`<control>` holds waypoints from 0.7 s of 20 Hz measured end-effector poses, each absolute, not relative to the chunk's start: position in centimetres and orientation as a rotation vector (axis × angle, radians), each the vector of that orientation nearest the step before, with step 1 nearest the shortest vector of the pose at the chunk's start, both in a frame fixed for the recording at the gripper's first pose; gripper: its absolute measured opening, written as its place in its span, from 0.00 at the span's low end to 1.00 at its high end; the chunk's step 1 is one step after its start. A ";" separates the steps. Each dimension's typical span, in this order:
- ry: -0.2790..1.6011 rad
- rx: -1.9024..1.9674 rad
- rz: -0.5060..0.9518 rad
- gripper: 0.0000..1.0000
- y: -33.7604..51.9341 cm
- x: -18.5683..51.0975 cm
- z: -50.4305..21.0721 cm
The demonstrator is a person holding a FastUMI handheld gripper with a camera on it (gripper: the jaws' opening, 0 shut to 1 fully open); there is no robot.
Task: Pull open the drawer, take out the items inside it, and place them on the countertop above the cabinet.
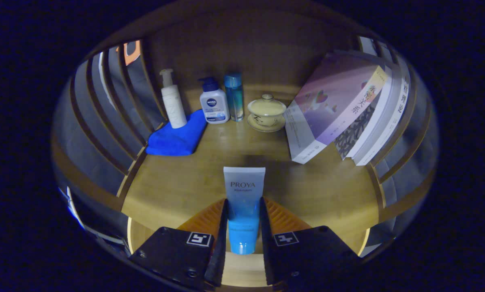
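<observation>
A blue and white cosmetic tube stands cap down between my two fingers, and my gripper is shut on its lower half. The tube hangs just above the wooden countertop, near its front edge. Its flat crimped end points up and away from me. Whether the cap touches the wood I cannot tell.
At the back of the countertop stand a white pump bottle on a folded blue cloth, a white and blue pump bottle, a slim blue bottle and a lidded tea bowl. Leaning books fill the right side. Slatted wooden sides close in left and right.
</observation>
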State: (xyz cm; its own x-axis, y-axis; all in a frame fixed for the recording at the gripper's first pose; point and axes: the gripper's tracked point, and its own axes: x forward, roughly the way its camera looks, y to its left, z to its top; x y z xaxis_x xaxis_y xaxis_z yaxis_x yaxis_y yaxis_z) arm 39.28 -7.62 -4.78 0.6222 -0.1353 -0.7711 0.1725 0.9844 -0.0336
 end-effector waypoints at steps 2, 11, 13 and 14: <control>0.858 0.050 -0.179 0.42 -7.7 40.0 -5.1; 0.790 -0.016 -0.175 0.54 -6.7 39.0 -5.0; 0.755 -0.021 -0.164 0.56 -6.0 37.8 -3.7; 0.742 -0.027 -0.152 0.57 -5.6 37.0 -3.2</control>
State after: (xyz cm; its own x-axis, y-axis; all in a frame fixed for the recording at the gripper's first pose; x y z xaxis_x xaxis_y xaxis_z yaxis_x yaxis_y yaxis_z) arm 37.04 -5.62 -3.18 0.7268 -0.1476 -0.6708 0.1288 0.9886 -0.0779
